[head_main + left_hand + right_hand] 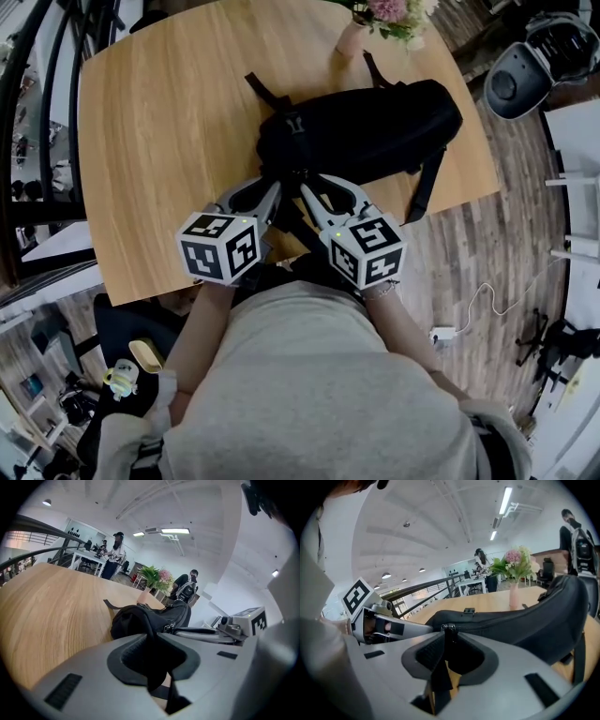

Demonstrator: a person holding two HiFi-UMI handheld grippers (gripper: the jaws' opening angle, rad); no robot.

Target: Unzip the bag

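Wood table (159, 141) fills most of the head view, with plank floor (487, 244) round it and a vase (352, 39) of flowers (394, 14) at the far edge. We see the bag (366, 127), black, lying on its side across the far half of the table, just this side of the vase. Its straps (424, 187) lie loose on the wood.

Both grippers meet at the bag's near left end, side by side, with their cubes toward us.

The left gripper (269, 190) is clenched on the bag. In its own view a fold of black fabric fills the gap between the pads and hangs out below them.

The right gripper (314, 192) is released, its jaws standing apart. In its own view the zip pull (449, 630) sits between the tips, and we see no pad pressing on it. A black strip hangs down along one pad, and bare wood shows through the gap beside it. From the pull the zip runs away along the bag's upper edge and looks shut.

Behind the table both gripper views show a bright white room, where people (115, 555) stand among desks
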